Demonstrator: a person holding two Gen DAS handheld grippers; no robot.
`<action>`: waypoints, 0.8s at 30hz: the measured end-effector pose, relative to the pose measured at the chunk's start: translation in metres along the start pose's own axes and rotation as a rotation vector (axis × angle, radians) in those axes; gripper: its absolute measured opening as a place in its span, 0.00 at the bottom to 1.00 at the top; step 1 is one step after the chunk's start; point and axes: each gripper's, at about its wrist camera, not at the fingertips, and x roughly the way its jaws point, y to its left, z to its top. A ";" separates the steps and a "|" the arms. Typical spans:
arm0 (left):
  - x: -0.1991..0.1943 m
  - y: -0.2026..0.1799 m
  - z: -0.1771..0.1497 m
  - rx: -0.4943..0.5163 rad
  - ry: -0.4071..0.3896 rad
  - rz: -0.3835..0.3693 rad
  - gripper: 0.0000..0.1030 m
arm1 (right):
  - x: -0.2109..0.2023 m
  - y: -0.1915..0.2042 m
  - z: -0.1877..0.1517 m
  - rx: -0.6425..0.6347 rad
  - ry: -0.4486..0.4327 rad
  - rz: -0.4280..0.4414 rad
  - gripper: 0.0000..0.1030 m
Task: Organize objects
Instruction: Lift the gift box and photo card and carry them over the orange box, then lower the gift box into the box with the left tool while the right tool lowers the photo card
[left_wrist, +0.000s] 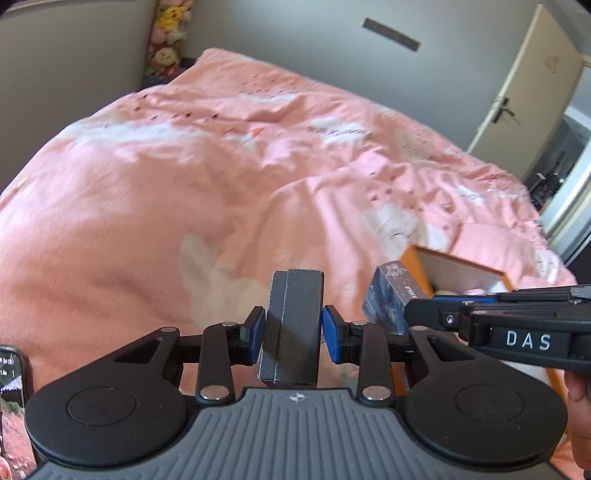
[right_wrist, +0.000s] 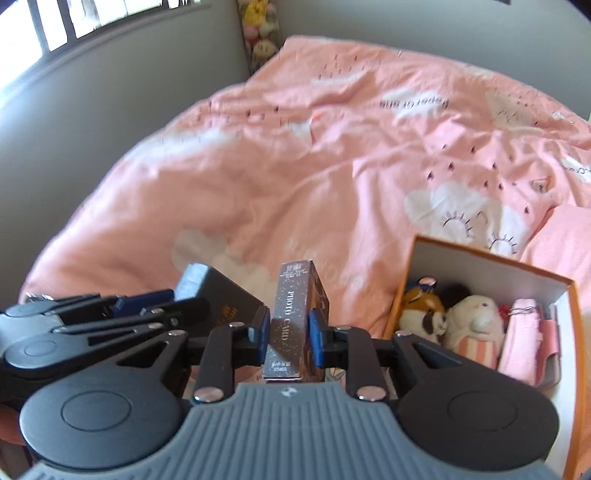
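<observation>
- Orange-walled storage box (right_wrist: 476, 260) sits on the pink duvet (right_wrist: 295, 166) and serves as the landmark; it already holds plush toys (right_wrist: 472, 317) and folded pink items (right_wrist: 524, 332), so part of the sorting looks done.
- Left gripper (left_wrist: 293, 328) pinches a dark grey carbon-weave box (left_wrist: 291, 328) between its blue pads, held clear of the duvet, to the left of the storage box.
- Right gripper (right_wrist: 288, 328) is clamped on a slim brown box printed "PHOTO CARD" (right_wrist: 295, 317), also lifted, just left of the storage box and nearer to it than the left gripper's load.
- Neither held item is inside the storage box yet.
- My judgement: what remains is carrying both across its rim and releasing them; free room inside looks tight, mostly toward its near-left corner.
- No other loose objects show on the duvet.
</observation>
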 end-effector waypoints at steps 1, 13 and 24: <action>-0.005 -0.007 0.002 0.011 -0.010 -0.024 0.37 | -0.011 -0.007 0.002 0.010 -0.024 0.000 0.23; 0.006 -0.102 0.008 0.100 0.126 -0.386 0.36 | -0.081 -0.091 -0.052 0.189 -0.109 -0.146 0.00; 0.043 -0.123 -0.013 0.140 0.257 -0.357 0.36 | -0.048 -0.130 -0.087 0.265 0.018 -0.176 0.00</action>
